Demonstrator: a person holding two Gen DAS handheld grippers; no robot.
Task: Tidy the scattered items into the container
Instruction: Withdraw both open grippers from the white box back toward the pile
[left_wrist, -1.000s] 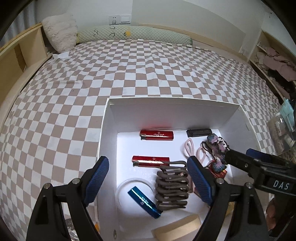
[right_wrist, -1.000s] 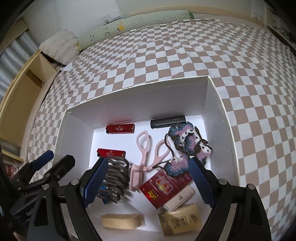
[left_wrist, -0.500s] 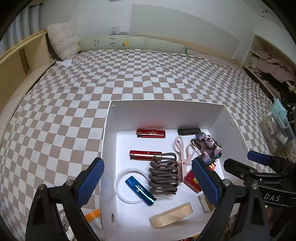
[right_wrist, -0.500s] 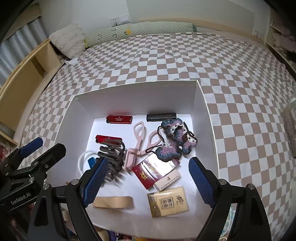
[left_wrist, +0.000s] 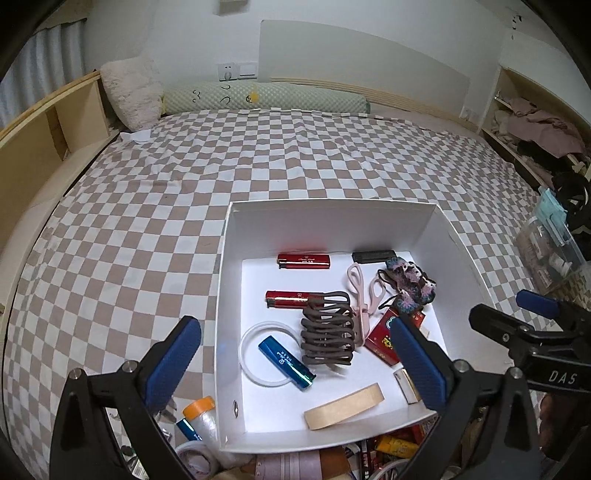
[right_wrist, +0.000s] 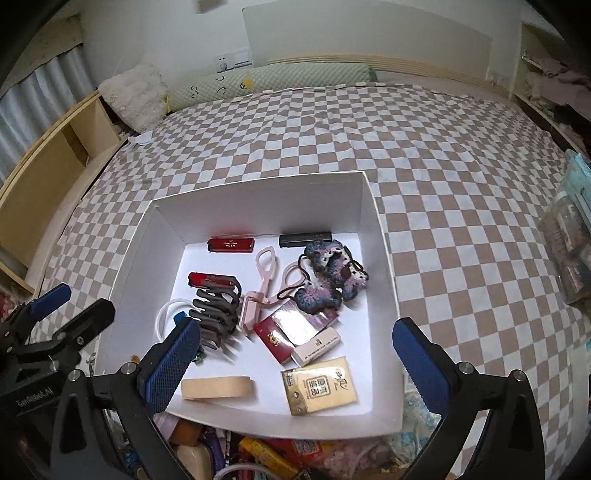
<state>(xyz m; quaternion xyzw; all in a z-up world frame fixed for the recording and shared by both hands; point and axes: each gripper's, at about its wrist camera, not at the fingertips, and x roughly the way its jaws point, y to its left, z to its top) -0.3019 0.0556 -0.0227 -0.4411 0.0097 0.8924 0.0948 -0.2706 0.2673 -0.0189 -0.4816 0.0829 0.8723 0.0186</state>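
White box (left_wrist: 229, 295) is seen resting on a bed covered by a brown-and-white checked sheet (left_wrist: 147, 221), its open top facing both cameras. Inside it, two red lighters (left_wrist: 303, 260) are laid near the far wall, with a black bar (left_wrist: 373, 256) just beside the farther one. Pink scissors (left_wrist: 360, 291) are placed in the middle, touching a dark grey hair claw (left_wrist: 327, 328). A crocheted purple-and-blue piece (right_wrist: 330, 277) is set to the right of the scissors. A blue lighter (left_wrist: 286, 357) is laid across a white ring (left_wrist: 247, 347). A red packet (right_wrist: 280, 332), a white packet (right_wrist: 317, 346), a gold packet (right_wrist: 319, 386) and a beige tape roll (right_wrist: 218, 387) are found nearer the front wall. More clutter (right_wrist: 258, 458) is heaped just outside the front wall.

Left gripper (left_wrist: 295, 363) is held above the box's near left corner, its jaws opening wide with nothing gripped between them. Right gripper (right_wrist: 295, 363) is held above the front half of the box, its jaws likewise opening, and no item is clamped by its blue pads (right_wrist: 170, 365).
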